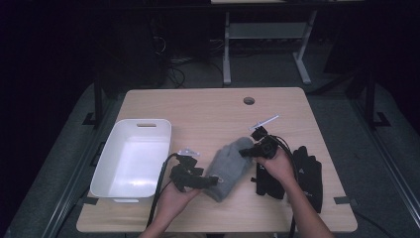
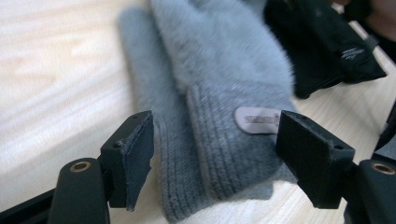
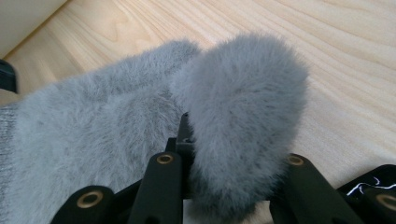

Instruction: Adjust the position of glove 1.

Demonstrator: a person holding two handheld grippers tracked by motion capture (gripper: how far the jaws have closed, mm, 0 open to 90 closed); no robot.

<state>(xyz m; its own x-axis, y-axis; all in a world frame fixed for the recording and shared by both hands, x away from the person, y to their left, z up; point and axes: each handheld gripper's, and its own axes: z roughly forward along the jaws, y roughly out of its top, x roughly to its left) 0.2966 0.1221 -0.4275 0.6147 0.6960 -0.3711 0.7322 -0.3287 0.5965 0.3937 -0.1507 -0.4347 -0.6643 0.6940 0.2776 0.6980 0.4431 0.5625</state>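
A grey fuzzy mitten (image 1: pixel 230 166) lies near the middle of the wooden table (image 1: pixel 208 111), ribbed cuff toward the person. My left gripper (image 1: pixel 210 181) is open at that cuff. In the left gripper view the cuff (image 2: pixel 224 154), with its small pale label, sits between the two pads of the left gripper (image 2: pixel 219 158), and neither pad presses on it. My right gripper (image 1: pixel 246 152) is at the mitten's far end. In the right gripper view the right gripper (image 3: pixel 229 182) is shut on the mitten's furry tip (image 3: pixel 247 107), which bulges up between the jaws.
A white plastic bin (image 1: pixel 143 124) stands at the table's left, close to my left hand. Black gloves (image 1: pixel 309 173) lie at the right, under and beside my right hand, and are seen again as the black gloves (image 2: pixel 322 46) behind the mitten. A cable hole (image 1: pixel 249 100) is at the back.
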